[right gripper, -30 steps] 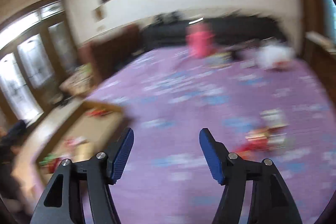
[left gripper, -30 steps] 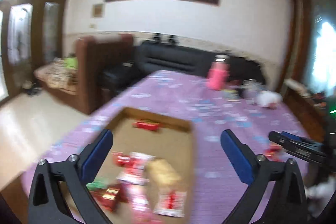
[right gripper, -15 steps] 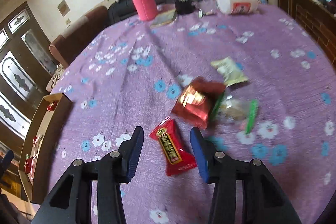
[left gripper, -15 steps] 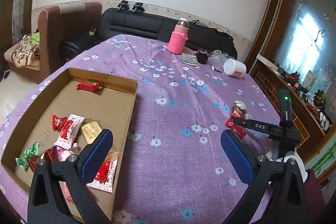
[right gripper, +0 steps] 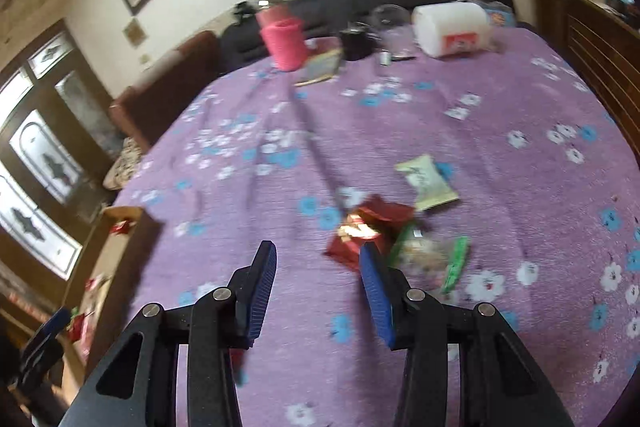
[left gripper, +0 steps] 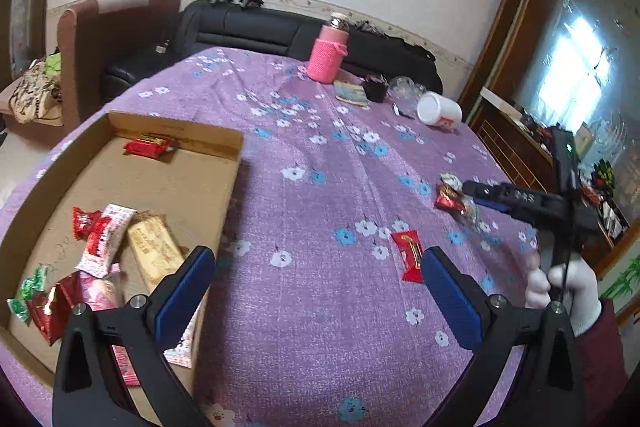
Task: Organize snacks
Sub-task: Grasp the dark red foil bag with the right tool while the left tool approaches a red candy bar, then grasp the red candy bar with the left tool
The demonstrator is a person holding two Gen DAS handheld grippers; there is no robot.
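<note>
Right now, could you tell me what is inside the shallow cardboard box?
The shallow cardboard box holds one red wrapped snack at its far end and a pile of packets nearer. The left tongs hide its near corner.

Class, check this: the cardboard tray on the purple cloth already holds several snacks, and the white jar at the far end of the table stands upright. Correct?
One detail is wrong. In the right wrist view the white jar lies on its side, not upright. The cardboard tray on the purple cloth does hold several snacks, as the left wrist view shows.
</note>
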